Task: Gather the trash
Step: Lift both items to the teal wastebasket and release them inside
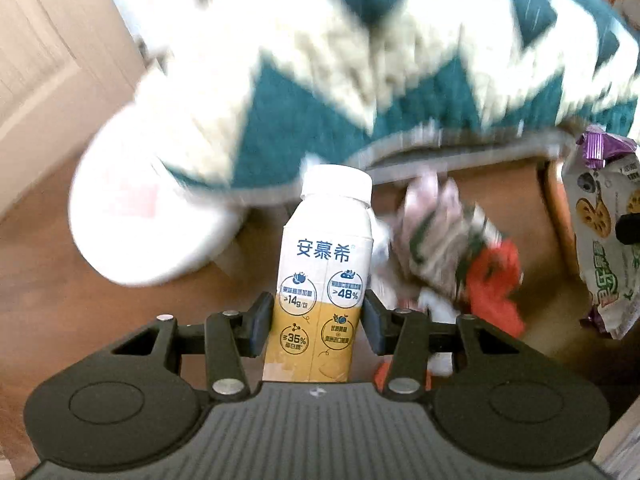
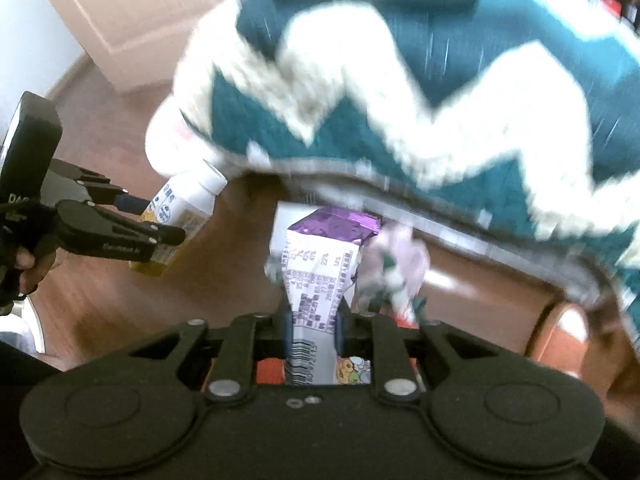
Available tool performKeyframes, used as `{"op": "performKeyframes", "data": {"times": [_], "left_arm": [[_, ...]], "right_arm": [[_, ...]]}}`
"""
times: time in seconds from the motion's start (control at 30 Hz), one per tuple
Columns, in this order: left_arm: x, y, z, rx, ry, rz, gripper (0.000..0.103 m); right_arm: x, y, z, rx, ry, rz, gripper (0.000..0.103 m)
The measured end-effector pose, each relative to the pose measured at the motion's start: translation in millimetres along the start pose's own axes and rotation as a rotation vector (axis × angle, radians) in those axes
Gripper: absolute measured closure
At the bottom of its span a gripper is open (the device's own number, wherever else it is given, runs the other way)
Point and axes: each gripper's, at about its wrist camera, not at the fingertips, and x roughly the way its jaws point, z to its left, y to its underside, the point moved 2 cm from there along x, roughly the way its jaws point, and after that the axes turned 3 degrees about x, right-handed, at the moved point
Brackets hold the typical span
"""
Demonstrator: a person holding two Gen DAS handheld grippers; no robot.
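Note:
My left gripper (image 1: pixel 316 322) is shut on a white and yellow yogurt drink bottle (image 1: pixel 324 276) with a white cap, held upright above the wooden floor. The right wrist view shows that gripper (image 2: pixel 156 224) and the bottle (image 2: pixel 184 208) at the left. My right gripper (image 2: pixel 312 330) is shut on a purple and white snack wrapper (image 2: pixel 320 268); the wrapper also hangs at the right edge of the left wrist view (image 1: pixel 604 240). Crumpled pink-grey and red wrappers (image 1: pixel 464 252) lie on the floor beyond the bottle.
A teal and white zigzag blanket (image 1: pixel 360 60) hangs over a bed edge across the top of both views. A white bag or bin (image 1: pixel 144 216) sits at the left under it. A beige door (image 2: pixel 132 12) is at the far left. The floor (image 2: pixel 120 300) is brown wood.

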Motion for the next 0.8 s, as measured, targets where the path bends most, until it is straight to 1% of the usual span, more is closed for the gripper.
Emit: {"op": "performKeyframes", "data": {"times": [0.07,0.27,0.33,0.5,0.63,0.73,0.8], "left_arm": [[-31.4,-12.3,0.3,-0.009,-0.029,-0.068,0.057],[-128.4,-45.0,-6.8,-0.042,-0.096,-0.234,0.057],[-163.1,-53.5,-9.1,-0.062,-0.1,-0.287,0.057],[-233.2,-78.4,-19.0,-0.112,-0.089,-0.402,0.058],[-286.9,-105.2,-24.9,-0.13,-0.086,-0.489,0.059],[-320.0,-127.9,-27.4,-0.141,-0.088,-0.546,0.06],[-339.3,-146.5,-29.7,-0.134,-0.095,-0.593,0.071]], "right_arm": [[-26.5,-11.6,3.6,-0.019,0.005,-0.064,0.084],[-113.6,-42.7,12.7,-0.073,0.01,-0.243,0.085],[-143.4,-55.6,16.9,-0.091,0.014,-0.308,0.085],[-214.3,-91.1,23.7,-0.118,0.014,-0.464,0.085],[-265.6,-128.3,24.9,-0.129,0.022,-0.574,0.085],[-294.6,-159.5,25.4,-0.125,0.031,-0.662,0.085],[-308.9,-176.0,21.8,-0.114,0.032,-0.704,0.085]]}}
